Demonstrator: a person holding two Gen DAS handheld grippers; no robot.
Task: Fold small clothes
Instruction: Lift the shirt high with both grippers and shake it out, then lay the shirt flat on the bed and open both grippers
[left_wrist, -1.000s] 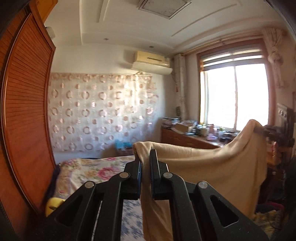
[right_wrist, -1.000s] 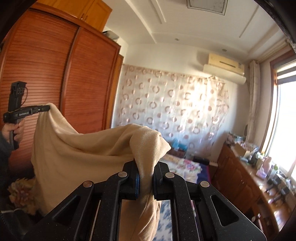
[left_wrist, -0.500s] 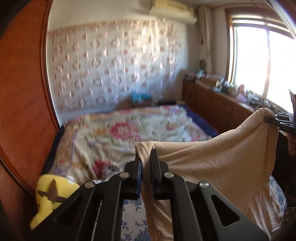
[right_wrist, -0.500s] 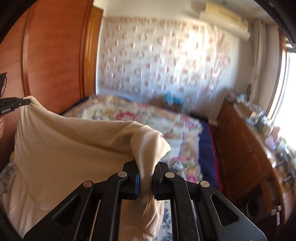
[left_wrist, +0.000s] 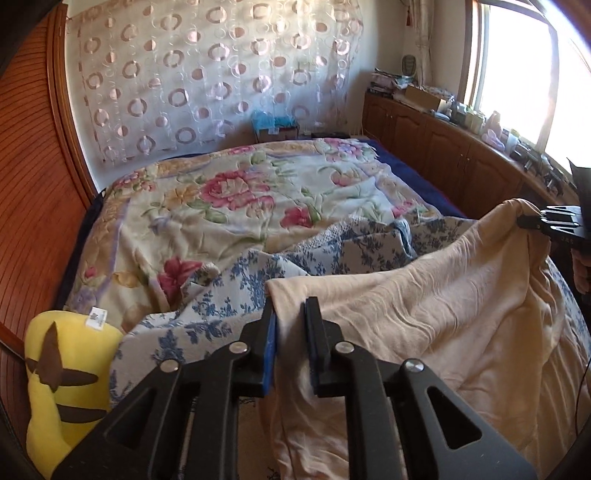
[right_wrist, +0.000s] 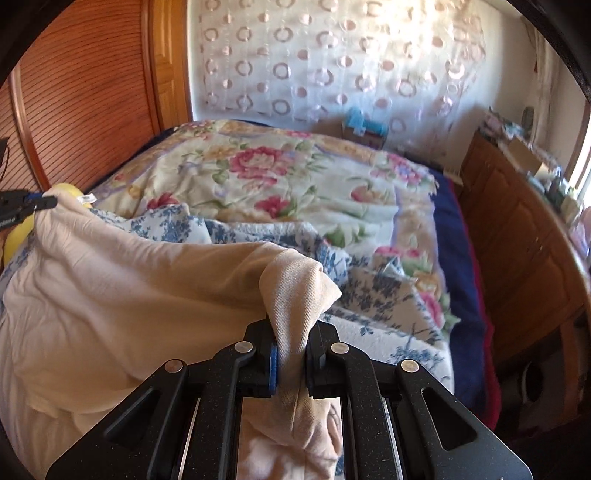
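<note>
Now, going from the left: the left tool (left_wrist: 290, 332) pinches one top corner of the cream garment (left_wrist: 424, 306), its fingers narrowed with the cloth between them. From there the top edge of the garment sags across to the right tool (right_wrist: 291, 354), which clamps the other corner, a thick bunch of fabric standing up from between its fingers. The body of the garment hangs below that edge and its lower part appears to be resting on the blue-flowered quilt (left_wrist: 229, 295) at the near side of the bed (left_wrist: 221, 192). A yellow plush toy (left_wrist: 66, 369) sits at the bed's left edge, near the left corner.

As I judge it, the step in hand is laying the garment flat before the first fold. To do it well, both tools should draw apart until the slack in the top edge is gone, then go down level with each other, so the cloth lands without creases. The bunch in the right tool is heavy; it may leave a twisted corner that needs smoothing. Landing it clear of the plush toy and of the quilt's rumpled ridges should help, since bumps underneath would skew any fold line.
</note>
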